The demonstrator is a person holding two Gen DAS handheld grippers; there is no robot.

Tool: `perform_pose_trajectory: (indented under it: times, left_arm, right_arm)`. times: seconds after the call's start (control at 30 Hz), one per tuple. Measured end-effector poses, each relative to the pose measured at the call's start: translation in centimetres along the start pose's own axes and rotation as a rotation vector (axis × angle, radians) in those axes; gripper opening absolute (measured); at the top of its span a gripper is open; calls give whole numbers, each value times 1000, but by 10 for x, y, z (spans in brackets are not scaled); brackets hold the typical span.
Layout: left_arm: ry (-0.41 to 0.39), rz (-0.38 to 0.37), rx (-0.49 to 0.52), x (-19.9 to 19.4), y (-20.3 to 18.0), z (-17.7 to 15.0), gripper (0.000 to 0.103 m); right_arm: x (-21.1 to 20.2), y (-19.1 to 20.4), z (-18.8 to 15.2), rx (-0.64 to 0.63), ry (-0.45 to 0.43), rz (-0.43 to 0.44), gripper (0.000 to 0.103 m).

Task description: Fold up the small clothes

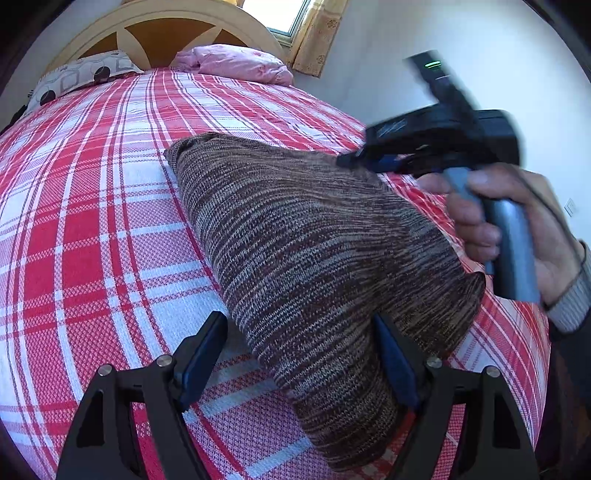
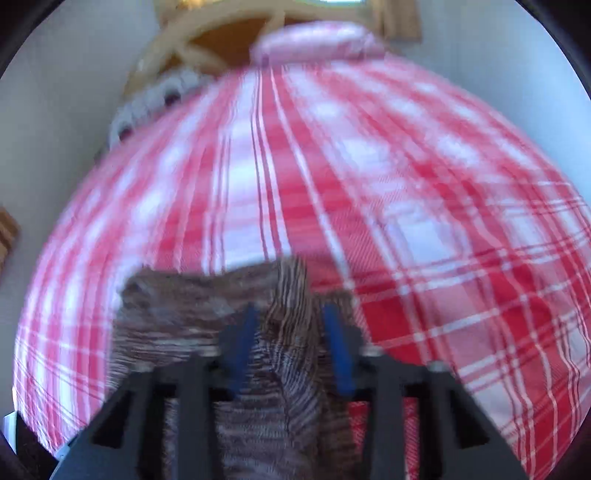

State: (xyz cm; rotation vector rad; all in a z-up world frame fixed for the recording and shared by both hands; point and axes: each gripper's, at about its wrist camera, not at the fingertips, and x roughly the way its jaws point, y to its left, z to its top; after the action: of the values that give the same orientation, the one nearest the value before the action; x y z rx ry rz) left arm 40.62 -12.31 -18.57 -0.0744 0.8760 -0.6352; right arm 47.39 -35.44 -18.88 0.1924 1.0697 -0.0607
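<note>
The bed (image 1: 92, 206) fills nearly everything I see, covered in a red, pink and white checked cover, with a pale curved headboard (image 1: 155, 29) at the far end. Against the headboard lie a patterned pillow (image 1: 74, 79) on the left and a crumpled pink pillow (image 1: 236, 62) on the right, below a window with a yellow curtain (image 1: 317, 33).

The brown striped knit garment (image 1: 314, 251) lies on the cover, folded into a long band that runs from the middle of the bed toward me.

My left gripper (image 1: 299, 358) is spread wide, its near end of the garment lying between the two blue pads; the right pad (image 1: 395, 365) sits against the knit, the left pad (image 1: 201, 354) stands clear of it over the cover, so nothing is clamped.

My right gripper (image 2: 291, 343) is at the far right edge of the garment, my hand (image 1: 509, 236) around its grey handle. Its view is blurred, but a raised ridge of the knit stands between its narrowed blue pads; I cannot tell whether they are pinching it.
</note>
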Motion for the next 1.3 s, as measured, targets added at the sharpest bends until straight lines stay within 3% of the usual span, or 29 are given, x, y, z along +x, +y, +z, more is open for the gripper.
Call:
perform_pose_trajectory:
  times: [0.07,0.13,0.23,0.33,0.4,0.5,0.63,0.83,0.9,0.97,1.07,1.2,1.23,1.3]
  left_arm:
    - [1,-3,-2,0,1,-1,81]
    - [1,-5,-3,-1,1,-1,81]
    - [1,-8,-6,1,5,2,81]
    - [0,-8,-6,1,5,2,81]
    - [1,-9,-7,1,6,3,81]
    - [0,-13,-10,1,7,3,81]
    - [-1,-20,-16,0,8,2,81]
    - [0,-27,-22,-1,12,2,81]
    - [-6,-28,-31,-4,14,1,81]
    - [-24,-25,-55,-11,18,1,81]
    - [-129,-22,-86,-34,25,3,81]
    - [-241,2,-102,-59,22,20,81]
    - [-260,10,-94,-61,18,27,81]
    - [-236,44,-46,-52,10,36,86]
  right_arm:
    - [7,-8,1,3,-13,-107,30]
    - [2,-13,-3,29,-22,-87,31]
    - [-28,-3,-20,-8,-111,-92,32]
    - [-67,16,-45,-65,-195,-4,34]
    - [-86,36,-69,-123,-242,52,42]
    - [-89,59,-93,-194,-251,101,42]
    - [-74,72,-110,-231,-213,101,42]
    - [-43,57,-126,-171,-135,61,41]
    - [-41,60,-134,-223,-182,35,41]
    - [-44,61,-135,-234,-184,22,41]
    - [-52,54,-133,-206,-177,63,42]
    - [-84,27,-135,-125,-314,117,53]
    - [-89,19,-131,-111,-338,117,53]
    - [-84,8,-121,-80,-302,123,53]
